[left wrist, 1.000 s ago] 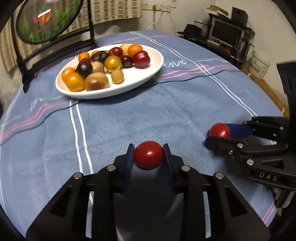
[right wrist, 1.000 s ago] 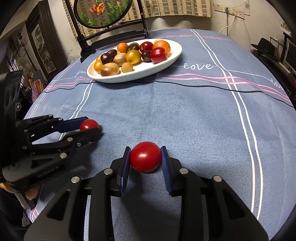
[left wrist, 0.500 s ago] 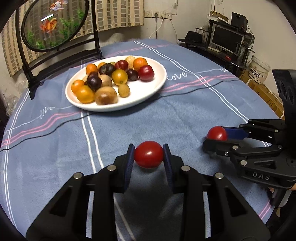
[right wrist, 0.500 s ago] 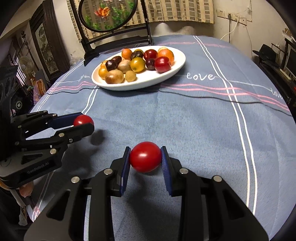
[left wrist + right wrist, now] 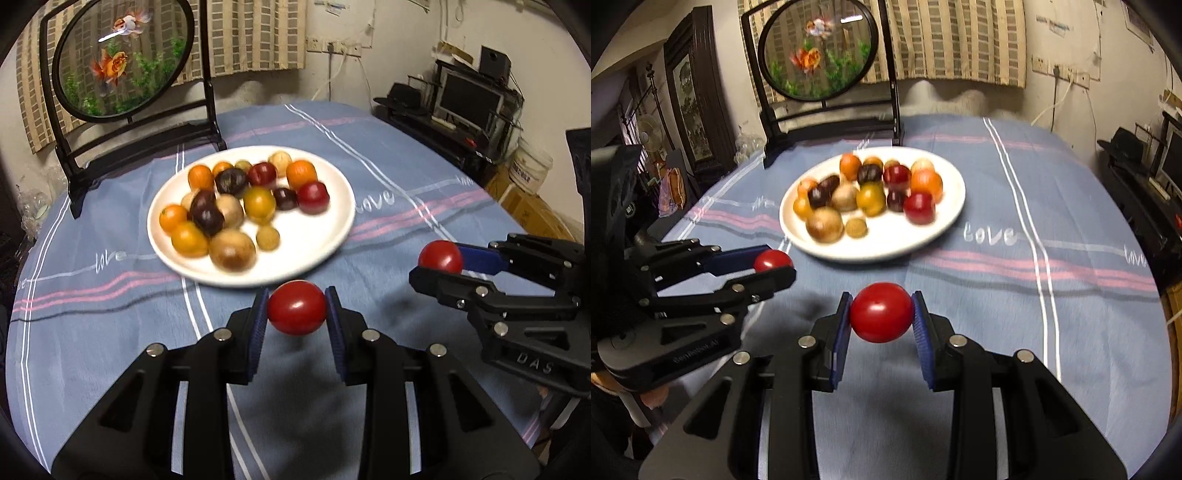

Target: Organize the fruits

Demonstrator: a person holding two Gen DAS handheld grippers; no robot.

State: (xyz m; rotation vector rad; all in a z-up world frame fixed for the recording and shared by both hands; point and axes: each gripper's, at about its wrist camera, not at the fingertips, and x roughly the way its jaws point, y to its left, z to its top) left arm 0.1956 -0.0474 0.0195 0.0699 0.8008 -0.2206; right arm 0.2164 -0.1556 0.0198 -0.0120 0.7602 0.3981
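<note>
My left gripper (image 5: 296,314) is shut on a red tomato (image 5: 296,312), held above the blue striped tablecloth (image 5: 110,314) just short of the white plate (image 5: 325,243). My right gripper (image 5: 881,314) is shut on a second red tomato (image 5: 881,312). Each gripper shows in the other's view: the right gripper (image 5: 441,260) at the right with its tomato (image 5: 440,256), the left gripper (image 5: 775,264) at the left with its tomato (image 5: 772,259). The plate (image 5: 916,240) holds several orange, yellow, dark purple, red and brown fruits.
A black stand with a round goldfish picture (image 5: 122,55) rises behind the plate at the table's far edge. Shelves with a monitor (image 5: 469,99) and a white bucket (image 5: 532,170) stand off the table to the right. Dark furniture (image 5: 687,92) lines the left wall.
Both grippers have risen with their tomatoes and come closer to the plate, which now lies lower and larger in both views. The grips stay the same.
</note>
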